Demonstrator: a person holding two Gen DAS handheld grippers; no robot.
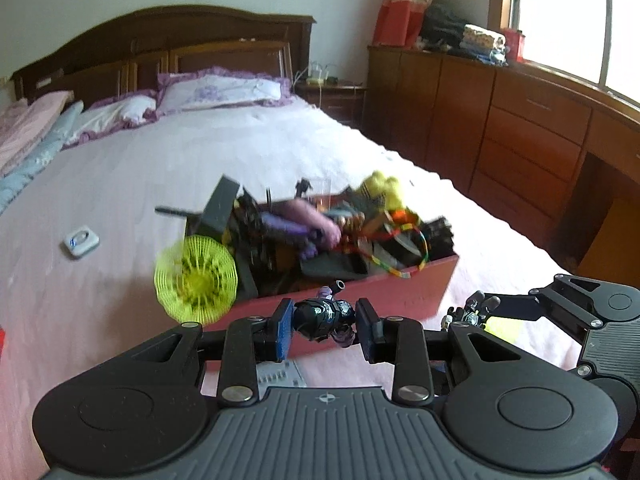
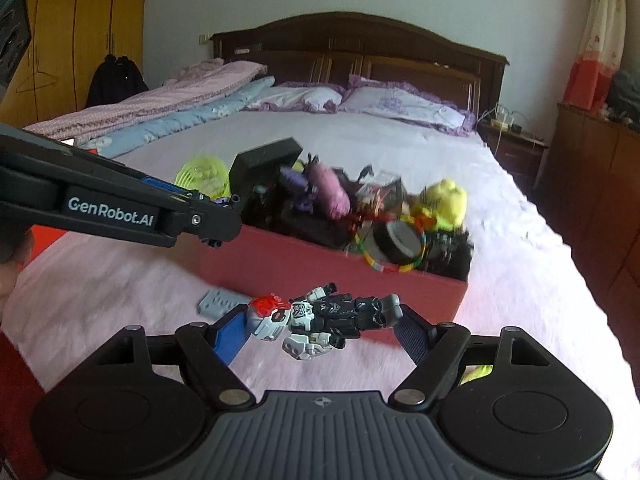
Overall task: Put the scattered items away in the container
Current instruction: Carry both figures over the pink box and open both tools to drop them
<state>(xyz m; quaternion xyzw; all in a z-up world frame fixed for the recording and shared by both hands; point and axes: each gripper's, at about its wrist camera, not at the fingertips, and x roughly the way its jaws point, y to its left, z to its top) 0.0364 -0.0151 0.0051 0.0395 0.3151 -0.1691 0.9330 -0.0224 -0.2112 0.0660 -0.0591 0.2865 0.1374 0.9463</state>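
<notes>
A red box [image 1: 400,294] full of toys stands on the bed; it also shows in the right wrist view [image 2: 320,272]. My left gripper [image 1: 325,320] is shut on a black and purple toy figure [image 1: 320,318], just in front of the box's near wall. My right gripper [image 2: 320,326] is shut on a black, white and red robot figure [image 2: 320,320], held above the bed in front of the box. The right gripper also shows at the right of the left wrist view [image 1: 472,312]. A yellow-green ribbed disc [image 1: 196,276] leans at the box's left end.
A small white device [image 1: 80,242] lies on the bed to the left. A grey remote-like piece [image 2: 218,302] lies in front of the box. Pillows [image 2: 400,104] and folded quilts [image 2: 168,112] are at the bed's head. Wooden cabinets [image 1: 500,120] stand to the right.
</notes>
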